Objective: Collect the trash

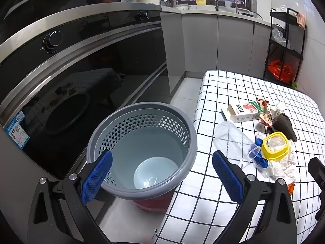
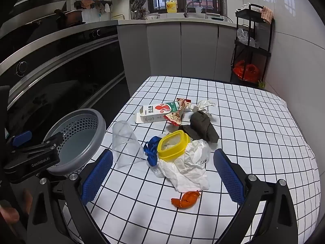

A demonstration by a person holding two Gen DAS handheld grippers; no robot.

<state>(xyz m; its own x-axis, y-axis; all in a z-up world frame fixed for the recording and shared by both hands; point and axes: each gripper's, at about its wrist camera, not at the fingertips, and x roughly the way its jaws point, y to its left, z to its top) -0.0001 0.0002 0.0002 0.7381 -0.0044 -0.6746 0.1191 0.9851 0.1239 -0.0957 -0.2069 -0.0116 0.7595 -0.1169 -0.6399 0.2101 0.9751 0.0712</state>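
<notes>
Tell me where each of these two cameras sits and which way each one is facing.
Left wrist: on the left gripper, angled down at the grey bin beside the table; both open fingers show.
Right wrist: on the right gripper, angled down at the trash pile; its open fingers, plus the left gripper.
Shared: bin, clear cup, yellow-rimmed container, carton.

A table (image 2: 254,134) under a white cloth with a black grid carries a loose heap of litter: a flattened carton (image 2: 157,112), a red snack wrapper (image 2: 178,111), a dark rag (image 2: 203,129), a clear plastic cup (image 2: 126,142) on its side, a yellow-rimmed tub (image 2: 172,145), blue ribbon (image 2: 151,150), crumpled white plastic (image 2: 189,168) and, a little apart (nearest the camera), an orange scrap (image 2: 185,199). Beside the table a grey perforated bin (image 1: 142,148) stands on the floor (image 1: 182,93).
</notes>
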